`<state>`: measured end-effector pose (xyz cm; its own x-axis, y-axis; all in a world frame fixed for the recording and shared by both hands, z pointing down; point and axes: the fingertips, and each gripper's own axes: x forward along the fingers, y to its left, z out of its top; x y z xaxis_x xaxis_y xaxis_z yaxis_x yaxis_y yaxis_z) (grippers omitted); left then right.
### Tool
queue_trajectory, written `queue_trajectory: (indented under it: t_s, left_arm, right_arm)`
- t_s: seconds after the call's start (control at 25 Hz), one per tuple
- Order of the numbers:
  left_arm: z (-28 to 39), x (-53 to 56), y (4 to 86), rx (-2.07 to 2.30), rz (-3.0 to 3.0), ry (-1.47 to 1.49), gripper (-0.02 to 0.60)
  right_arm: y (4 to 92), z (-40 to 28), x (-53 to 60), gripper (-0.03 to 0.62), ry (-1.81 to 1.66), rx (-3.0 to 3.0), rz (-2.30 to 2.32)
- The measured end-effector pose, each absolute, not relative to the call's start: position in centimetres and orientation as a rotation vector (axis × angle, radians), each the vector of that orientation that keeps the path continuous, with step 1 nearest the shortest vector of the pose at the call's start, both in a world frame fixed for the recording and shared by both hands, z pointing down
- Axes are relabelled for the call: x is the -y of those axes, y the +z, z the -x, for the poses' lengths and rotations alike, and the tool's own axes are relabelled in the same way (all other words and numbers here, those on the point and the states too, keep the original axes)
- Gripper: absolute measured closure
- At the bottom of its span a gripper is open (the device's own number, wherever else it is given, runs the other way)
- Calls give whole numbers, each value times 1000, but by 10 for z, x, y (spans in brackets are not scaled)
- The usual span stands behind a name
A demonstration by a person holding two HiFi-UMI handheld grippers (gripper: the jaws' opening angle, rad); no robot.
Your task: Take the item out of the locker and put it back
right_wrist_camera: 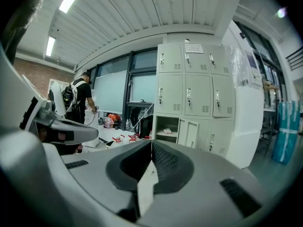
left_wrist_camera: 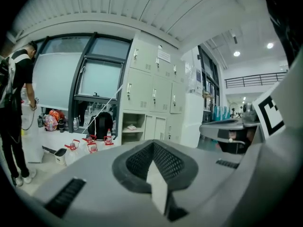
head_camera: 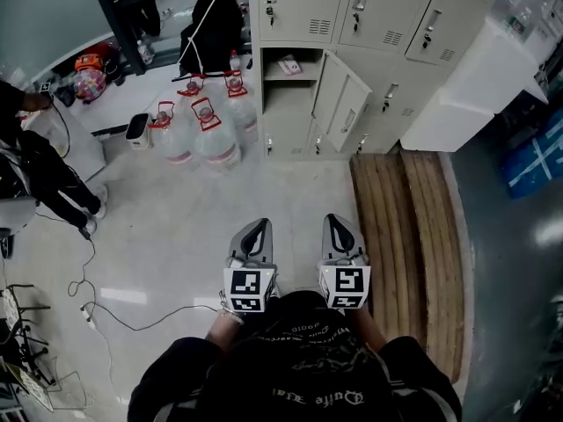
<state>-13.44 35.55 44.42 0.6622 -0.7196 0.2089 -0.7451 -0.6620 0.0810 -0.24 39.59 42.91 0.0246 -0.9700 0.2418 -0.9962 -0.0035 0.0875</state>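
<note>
The bank of grey lockers stands along the far wall, well apart from the person wearing the camera, so I judge that the walk up to it comes first. A strip of wooden planks lies on the floor to the right and a bystander works at the far left, which leaves the middle of the floor as the likely path. Water jugs cluster just left of the lockers, near enough to mind on the approach. One locker door hangs open to the right and bares its compartment. The left gripper and right gripper are held side by side close to the body, pointing toward the lockers; each has its jaws pressed together with nothing between them, a carrying posture with nothing yet in reach. The item, small and flat, lies on the upper shelf of the open compartment.
</note>
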Motion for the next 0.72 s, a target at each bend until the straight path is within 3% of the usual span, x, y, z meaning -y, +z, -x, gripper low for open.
queue_trajectory:
  t_s: [0.72]
  left_arm:
    - [102, -285, 458, 1195, -2685, 281, 575]
  right_arm:
    - [452, -25, -318, 589, 270, 2098, -2013]
